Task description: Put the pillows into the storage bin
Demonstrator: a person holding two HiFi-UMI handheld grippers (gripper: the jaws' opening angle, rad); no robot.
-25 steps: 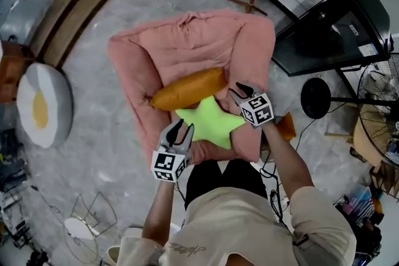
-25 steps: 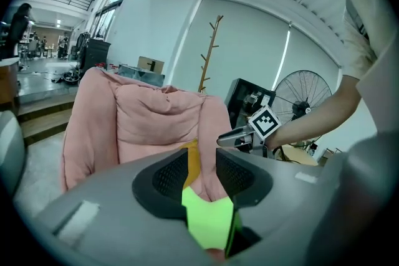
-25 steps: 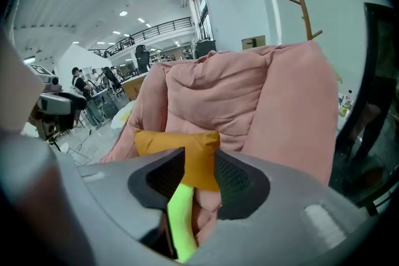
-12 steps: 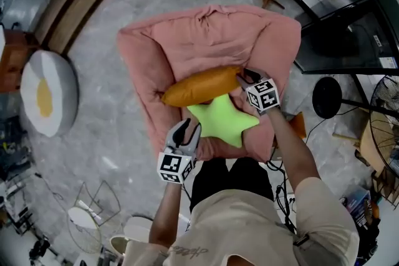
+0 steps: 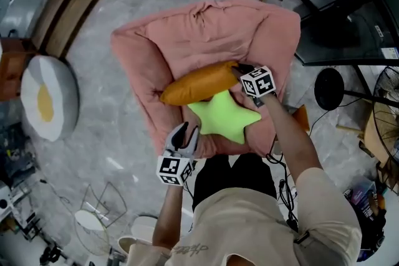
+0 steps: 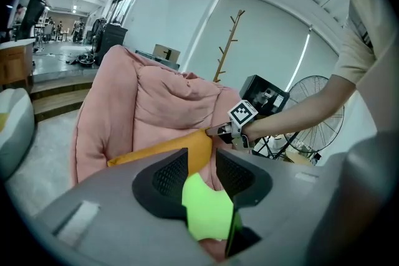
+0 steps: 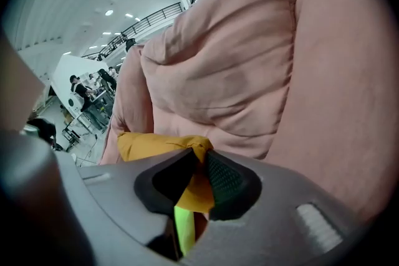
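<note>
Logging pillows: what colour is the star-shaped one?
The star-shaped pillow is bright lime green, clearest in the head view.

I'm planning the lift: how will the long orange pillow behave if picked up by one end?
Probably floppy: the orange pillow looks soft and stuffed, and the right gripper, jaws closing, pinches only its bunched end, so the rest would likely droop. Likely light for its size, being plump fabric. Its rounded, elongated shape might roll if pushed.
</note>
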